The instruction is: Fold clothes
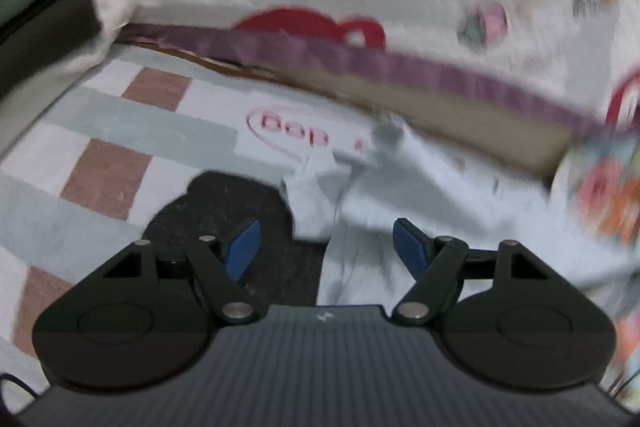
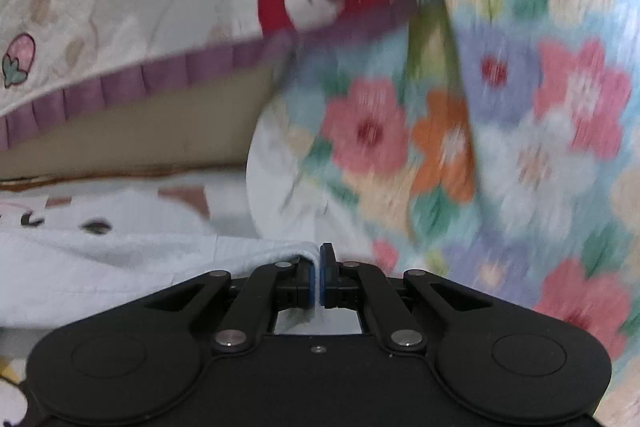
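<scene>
Your right gripper (image 2: 319, 267) pinches the pale blue garment's (image 2: 120, 259) edge — cloth trailing toward nine o'clock. Your left gripper (image 1: 326, 239) stands open over that garment (image 1: 400, 211), clamping nothing.

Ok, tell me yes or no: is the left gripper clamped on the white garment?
No. The left gripper stands open, its blue pads apart above the white garment, gripping nothing.
</scene>
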Motion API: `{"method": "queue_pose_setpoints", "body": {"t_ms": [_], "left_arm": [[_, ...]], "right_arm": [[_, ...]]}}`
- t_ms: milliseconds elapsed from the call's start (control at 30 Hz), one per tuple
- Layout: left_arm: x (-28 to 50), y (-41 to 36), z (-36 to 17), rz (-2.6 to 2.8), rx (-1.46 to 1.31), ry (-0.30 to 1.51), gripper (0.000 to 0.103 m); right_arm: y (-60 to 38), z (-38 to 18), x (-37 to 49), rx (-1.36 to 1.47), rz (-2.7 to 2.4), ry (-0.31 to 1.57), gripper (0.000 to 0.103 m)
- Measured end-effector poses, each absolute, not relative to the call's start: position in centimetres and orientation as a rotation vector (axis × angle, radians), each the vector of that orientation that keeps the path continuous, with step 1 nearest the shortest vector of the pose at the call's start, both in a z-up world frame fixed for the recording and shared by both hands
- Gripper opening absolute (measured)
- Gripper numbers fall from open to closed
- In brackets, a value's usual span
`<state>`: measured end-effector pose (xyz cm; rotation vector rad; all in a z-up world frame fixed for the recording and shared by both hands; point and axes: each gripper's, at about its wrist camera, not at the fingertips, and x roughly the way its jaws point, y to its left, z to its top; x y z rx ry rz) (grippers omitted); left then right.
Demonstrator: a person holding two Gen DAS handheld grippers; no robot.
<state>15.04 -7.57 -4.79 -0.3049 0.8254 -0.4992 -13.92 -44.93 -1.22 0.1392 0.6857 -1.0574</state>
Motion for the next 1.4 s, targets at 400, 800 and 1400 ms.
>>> {"method": "queue_pose_setpoints", "body": {"t_ms": [400,800,1400], "left_arm": [[17.7,-14.0,-3.6,-0.540,-0.205,0.764,0.082],[16.2,-17.0,-4.8,-0.655,-0.086,0.740,0.010],[14.2,-12.5,6.1,-0.631,-0.159,0.407,0.003]], "right_arm": [[-45.4,-4.5,-15.5,0.174,-0.946,0.762,0.002],[-46.9,-6.3,-12.5,0.291,-0.977,0.907,0.008],[-45.4,-8.4,-14.8,0.349,-1.039,0.913,0.039]]}}
